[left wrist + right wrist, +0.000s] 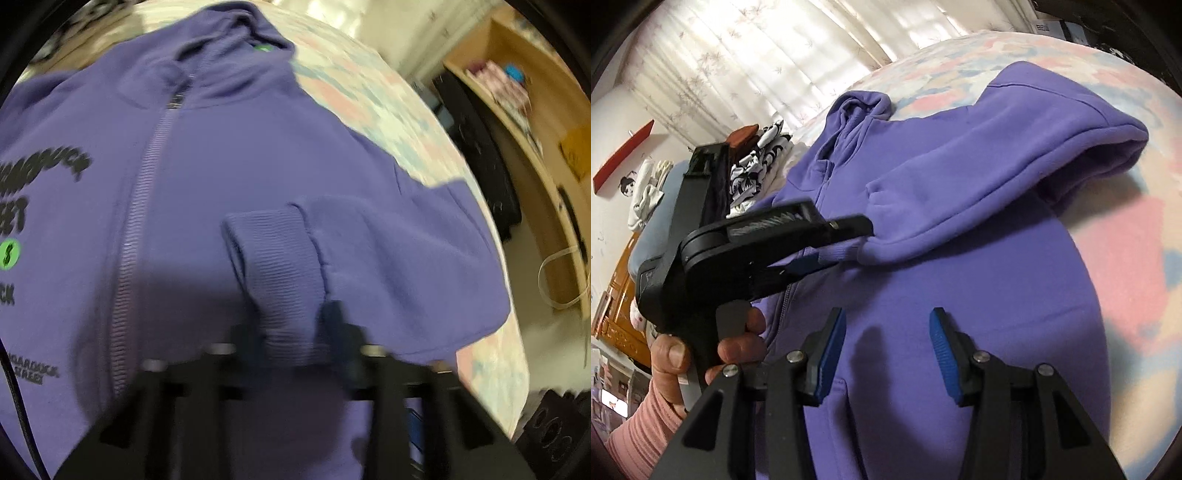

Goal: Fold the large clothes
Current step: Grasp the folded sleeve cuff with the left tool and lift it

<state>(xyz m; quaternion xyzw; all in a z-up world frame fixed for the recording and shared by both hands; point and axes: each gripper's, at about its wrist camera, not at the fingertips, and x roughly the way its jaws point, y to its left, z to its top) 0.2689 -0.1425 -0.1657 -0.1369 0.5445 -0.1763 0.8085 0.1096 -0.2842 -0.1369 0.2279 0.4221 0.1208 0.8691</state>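
Purple fleece zip hoodie (923,295) lies flat on the pastel bedspread (1126,240) so the left gripper (295,332), clenched on its ribbed sleeve cuff (280,273), can fold it inward, while the right gripper (888,354) hangs released.

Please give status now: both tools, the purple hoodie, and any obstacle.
Left tool shut on ribbed sleeve cuff. Right tool open, empty, over purple hoodie. Hoodie zipped, face up on the bed, sleeve folded across chest. Nothing in the way.

We see motion blur smearing the left wrist view; daylight glares through sheer white curtains (757,48); fisheye edges curve, darkening.
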